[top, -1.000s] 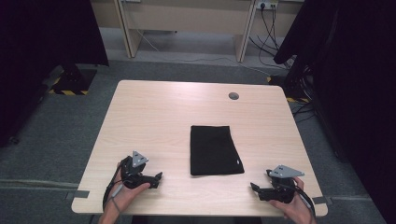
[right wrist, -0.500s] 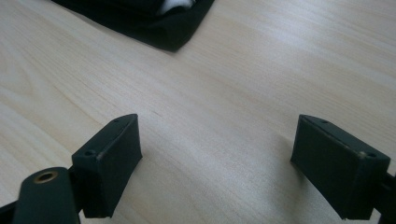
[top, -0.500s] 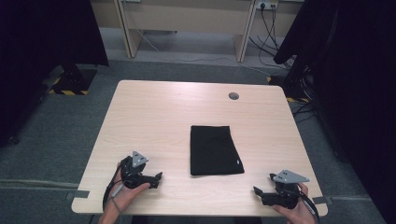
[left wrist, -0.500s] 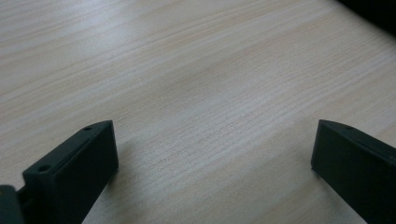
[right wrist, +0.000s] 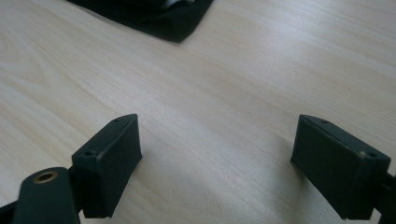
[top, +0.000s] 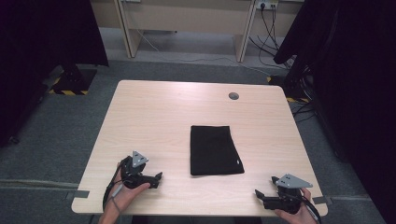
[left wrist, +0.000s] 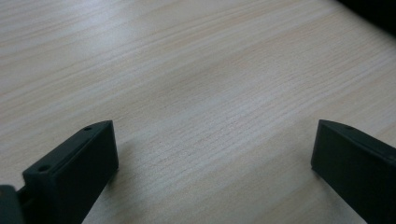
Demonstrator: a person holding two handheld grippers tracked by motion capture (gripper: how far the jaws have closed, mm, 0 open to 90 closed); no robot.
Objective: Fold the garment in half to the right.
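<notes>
A folded black cloth (top: 214,150) lies flat on the light wooden table (top: 177,116), a little right of centre. Its near corner (right wrist: 177,23) shows at the top of the right gripper view. My left gripper (top: 158,178) rests low on the table at the front left, held in a hand, jaws wide apart with bare wood between them (left wrist: 215,154). My right gripper (top: 258,195) sits at the front right edge, also open and empty, pointing left toward the cloth, with nothing but table between its jaws (right wrist: 217,154).
A round cable hole (top: 233,96) sits near the table's far right. Dark curtains (top: 355,70) flank both sides. A desk frame and cables (top: 266,23) stand on the grey floor beyond the table.
My right gripper has slid a little toward the table's front right edge. The left gripper and the cloth have stayed put.
</notes>
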